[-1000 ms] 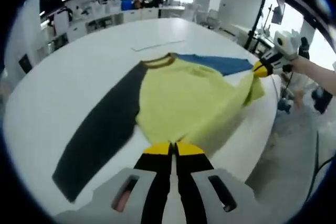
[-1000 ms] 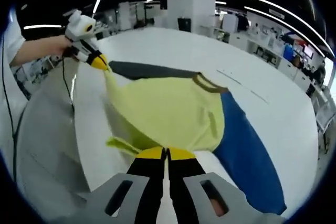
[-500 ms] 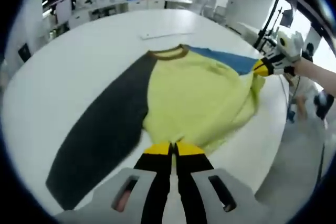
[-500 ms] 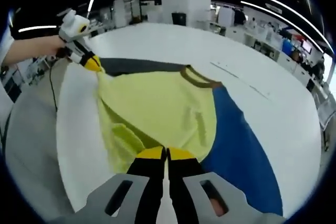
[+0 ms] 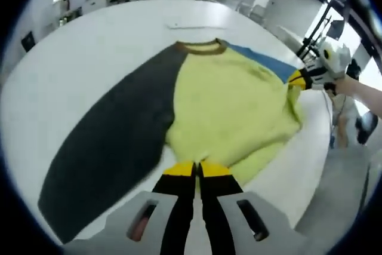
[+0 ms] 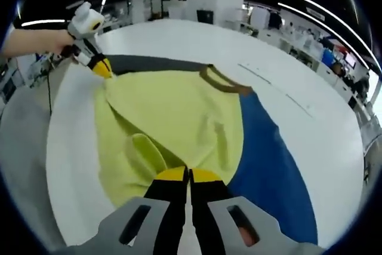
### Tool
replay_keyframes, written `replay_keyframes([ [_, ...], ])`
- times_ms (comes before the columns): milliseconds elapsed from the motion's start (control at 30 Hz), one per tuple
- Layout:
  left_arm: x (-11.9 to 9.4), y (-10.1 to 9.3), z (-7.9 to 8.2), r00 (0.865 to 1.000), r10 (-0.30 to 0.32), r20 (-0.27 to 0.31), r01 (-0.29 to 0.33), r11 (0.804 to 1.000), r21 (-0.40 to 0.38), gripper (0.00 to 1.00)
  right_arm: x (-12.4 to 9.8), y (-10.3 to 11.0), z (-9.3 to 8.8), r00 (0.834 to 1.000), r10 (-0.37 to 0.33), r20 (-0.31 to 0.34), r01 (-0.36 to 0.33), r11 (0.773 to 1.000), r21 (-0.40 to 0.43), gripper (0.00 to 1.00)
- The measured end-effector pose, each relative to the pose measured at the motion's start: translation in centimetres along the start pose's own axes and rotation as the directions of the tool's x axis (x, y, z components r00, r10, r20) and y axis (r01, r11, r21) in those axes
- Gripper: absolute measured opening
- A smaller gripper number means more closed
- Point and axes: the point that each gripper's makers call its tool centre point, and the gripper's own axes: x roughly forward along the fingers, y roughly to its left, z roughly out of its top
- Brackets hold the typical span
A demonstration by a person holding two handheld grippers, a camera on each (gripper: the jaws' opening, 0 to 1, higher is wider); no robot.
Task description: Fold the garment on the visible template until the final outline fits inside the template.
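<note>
Garment point(image 5: 227, 106) lies spread on the white round table point(image 5: 77, 58), centre of the left gripper view; brown collar point(image 5: 200, 47) points to the top of the frame, hem toward the bottom, so the body axis runs bottom-to-top. Sleeves spread crosswise: dark grey sleeve point(image 5: 113, 141) runs to lower left, blue sleeve point(image 5: 262, 64) to upper right. In the right gripper view the garment point(image 6: 173, 117) sits mid-frame, collar point(image 6: 224, 82) upper centre, blue sleeve point(image 6: 268, 171) running to lower right, grey sleeve point(image 6: 149, 64) at upper left.

Left gripper point(image 5: 197, 170): jaws together, pinching the yellow hem at bottom centre. Right gripper point(image 6: 190, 174): jaws together on the yellow fabric, hem bunched into a fold just left of the tips. Each shows in the other's view: right gripper point(image 5: 296, 79) at right edge, left gripper point(image 6: 101, 67) at upper left, both clamped on the hem corners.

Table edge curves close past the hem side; wide bare tabletop beyond the collar. A thin pale strip point(image 5: 191, 26) lies above the collar.

Fabric is soft knit, matte, lightly wrinkled; collar ribbed.
</note>
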Motion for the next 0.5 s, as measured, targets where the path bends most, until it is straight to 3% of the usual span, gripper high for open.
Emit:
replay_keyframes([
  [500,1.6,0.7,0.5,1.0,0.001,-0.016,-0.001,1.0,0.004,0.0,1.6,-0.9,-0.9,0.999,-0.029,-0.018,0.029,0.999,-0.02,0.02],
])
